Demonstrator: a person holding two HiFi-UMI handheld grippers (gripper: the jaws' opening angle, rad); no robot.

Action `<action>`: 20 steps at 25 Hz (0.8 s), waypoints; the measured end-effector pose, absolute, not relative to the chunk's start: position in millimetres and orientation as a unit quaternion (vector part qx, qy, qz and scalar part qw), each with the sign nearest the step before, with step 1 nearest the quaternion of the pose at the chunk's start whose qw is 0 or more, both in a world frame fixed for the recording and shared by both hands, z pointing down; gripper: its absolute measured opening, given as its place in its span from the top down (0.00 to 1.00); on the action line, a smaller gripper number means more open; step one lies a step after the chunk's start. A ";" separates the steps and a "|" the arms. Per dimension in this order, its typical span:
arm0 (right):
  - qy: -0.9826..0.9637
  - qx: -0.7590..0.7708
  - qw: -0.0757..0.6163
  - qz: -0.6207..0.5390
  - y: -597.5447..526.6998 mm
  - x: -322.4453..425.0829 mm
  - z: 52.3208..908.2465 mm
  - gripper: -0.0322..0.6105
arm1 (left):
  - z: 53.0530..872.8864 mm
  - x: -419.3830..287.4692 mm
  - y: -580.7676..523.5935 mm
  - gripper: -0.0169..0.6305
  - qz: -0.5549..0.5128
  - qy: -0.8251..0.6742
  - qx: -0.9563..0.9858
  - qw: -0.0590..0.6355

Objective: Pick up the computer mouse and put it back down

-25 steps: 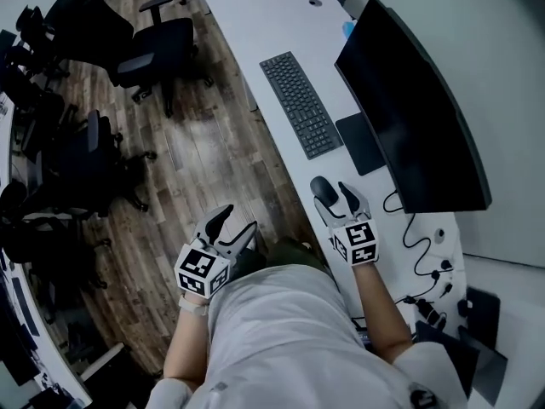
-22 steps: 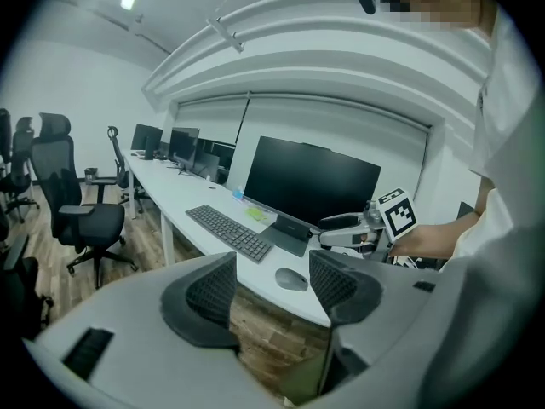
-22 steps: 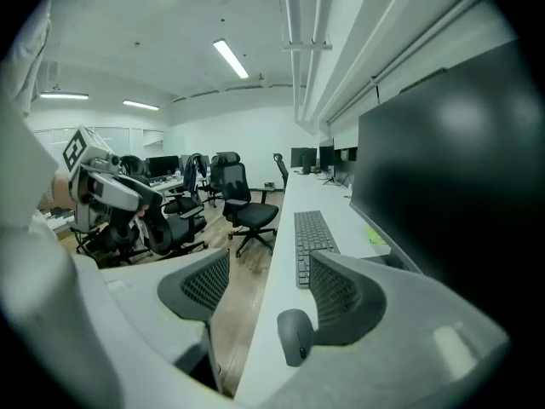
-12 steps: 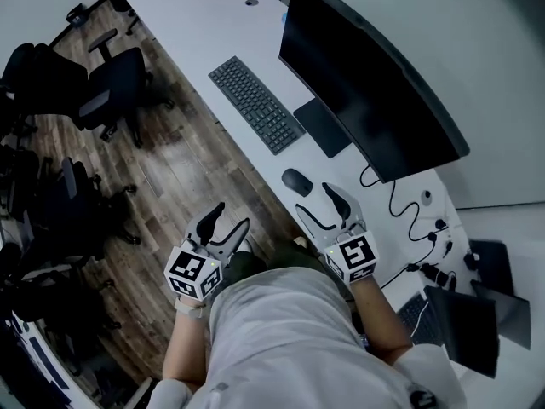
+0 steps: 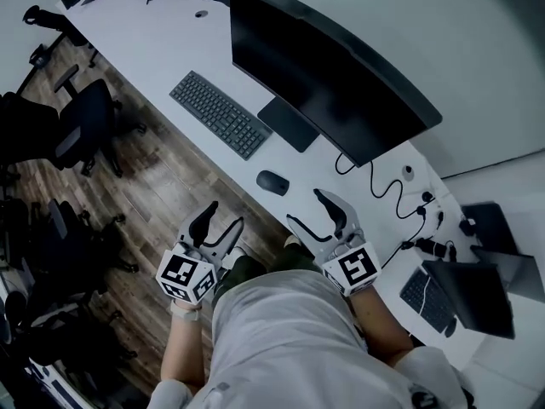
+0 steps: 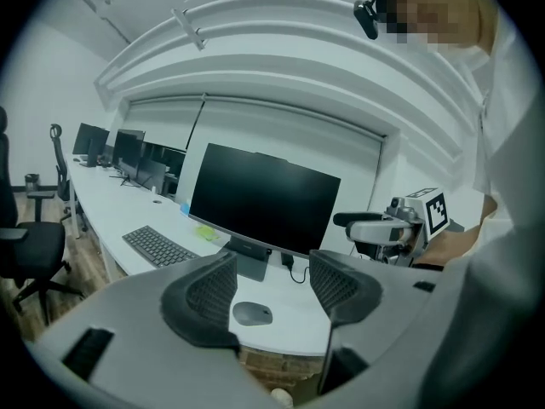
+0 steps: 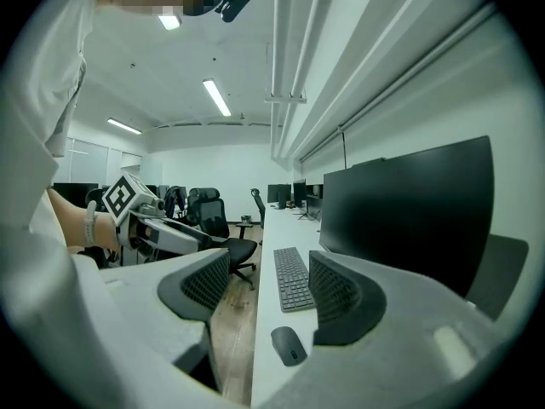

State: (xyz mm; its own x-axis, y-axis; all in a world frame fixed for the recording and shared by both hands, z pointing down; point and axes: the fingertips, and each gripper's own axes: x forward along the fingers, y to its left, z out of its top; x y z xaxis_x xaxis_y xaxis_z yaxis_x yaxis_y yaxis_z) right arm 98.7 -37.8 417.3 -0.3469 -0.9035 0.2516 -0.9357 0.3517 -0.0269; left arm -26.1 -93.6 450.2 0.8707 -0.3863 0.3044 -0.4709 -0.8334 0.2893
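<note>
A dark computer mouse (image 5: 272,182) lies on the white desk (image 5: 170,49) near its front edge, below the monitor's stand; it also shows in the left gripper view as the mouse (image 6: 252,314) and in the right gripper view as the mouse (image 7: 289,345). My right gripper (image 5: 316,216) is open, held just right of and nearer than the mouse, not touching it. The same gripper (image 7: 266,295) has nothing between its jaws. My left gripper (image 5: 214,223) is open over the floor, off the desk, and the left gripper (image 6: 271,291) is empty too.
A keyboard (image 5: 219,114) lies left of the mouse. A large curved monitor (image 5: 328,75) stands behind it. Cables (image 5: 392,194) and a laptop (image 5: 460,292) sit at the right. Office chairs (image 5: 77,135) stand on the wooden floor (image 5: 162,186).
The right gripper has drawn back from the mouse, which now lies free on the desk. The head view has swung so the desk sits further left. The left gripper stayed by my side.
</note>
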 end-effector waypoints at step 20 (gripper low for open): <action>-0.802 0.590 0.087 0.043 -18.5 117.6 412.2 0.52 | 430.0 26.7 -85.6 0.57 0.109 -0.154 0.969 0.157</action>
